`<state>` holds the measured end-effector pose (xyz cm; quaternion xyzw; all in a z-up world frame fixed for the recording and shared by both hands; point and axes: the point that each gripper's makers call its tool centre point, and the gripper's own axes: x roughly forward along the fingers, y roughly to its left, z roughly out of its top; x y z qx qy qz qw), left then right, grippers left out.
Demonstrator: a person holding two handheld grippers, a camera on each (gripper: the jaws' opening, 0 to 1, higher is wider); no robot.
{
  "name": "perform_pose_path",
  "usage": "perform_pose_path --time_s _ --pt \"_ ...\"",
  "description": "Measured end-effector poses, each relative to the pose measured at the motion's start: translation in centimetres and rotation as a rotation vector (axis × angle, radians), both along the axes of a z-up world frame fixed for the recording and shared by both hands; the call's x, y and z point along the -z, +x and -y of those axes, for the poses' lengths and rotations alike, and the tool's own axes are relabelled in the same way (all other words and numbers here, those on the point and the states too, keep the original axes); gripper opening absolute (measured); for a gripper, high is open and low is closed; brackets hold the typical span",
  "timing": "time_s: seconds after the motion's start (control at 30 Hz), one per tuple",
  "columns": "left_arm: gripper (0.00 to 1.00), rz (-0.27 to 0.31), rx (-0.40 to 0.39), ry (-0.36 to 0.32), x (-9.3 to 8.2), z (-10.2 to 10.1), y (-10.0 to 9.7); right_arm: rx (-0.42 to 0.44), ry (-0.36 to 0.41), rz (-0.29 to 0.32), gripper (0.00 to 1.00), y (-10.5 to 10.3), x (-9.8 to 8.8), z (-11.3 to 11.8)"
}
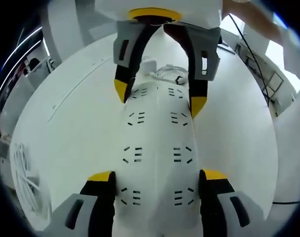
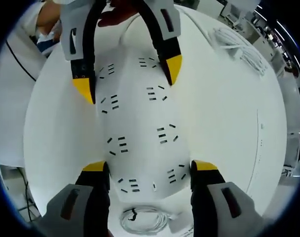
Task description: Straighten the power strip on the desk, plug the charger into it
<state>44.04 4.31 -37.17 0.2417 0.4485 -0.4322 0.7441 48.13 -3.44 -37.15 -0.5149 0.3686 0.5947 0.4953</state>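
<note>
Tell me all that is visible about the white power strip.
The power strip is a long white body, plastic by its look, with two rows of sockets, nothing plugged in. It lies flat on the white desk. The left gripper straddles one end, the right gripper the other; whether the jaws touch it is unclear.

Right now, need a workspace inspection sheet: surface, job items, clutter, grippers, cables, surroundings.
Surface: white desk, bare around the strip.
Job's things: white power strip lies flat, no plug in any visible socket. Charger with coiled white cable lies just off one end of the strip.
Clutter: another white cable bundle on the desk.
Grippers: left gripper and right gripper straddle opposite ends of the strip, jaws beside its long edges; whether they clamp it cannot be told.
Cables: black cord runs past the desk edge.
Surroundings: a person's hand behind the right gripper.
</note>
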Motion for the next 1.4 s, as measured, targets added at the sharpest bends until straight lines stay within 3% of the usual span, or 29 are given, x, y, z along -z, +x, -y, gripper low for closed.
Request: perform_pose_path --time_s 0.43,0.77,1.1,1.4 --pt "0.7 -0.009 0.03 0.018 0.0 0.1 0.1 0.055 0.02 -0.003 0.66 -0.5 0.0 0.2" --pt "0.7 -0.008 0.046 0.016 0.1 0.2 0.0 0.07 -0.013 0.004 0.65 -0.6 0.0 0.4" --pt "0.7 -0.011 0.083 0.025 0.1 0.3 0.0 0.123 0.061 -0.003 0.65 -1.1 0.0 0.7" --pt "0.7 -0.011 0.113 0.025 0.1 0.5 -0.1 0.159 0.059 0.001 0.65 -1.8 -0.1 0.9"
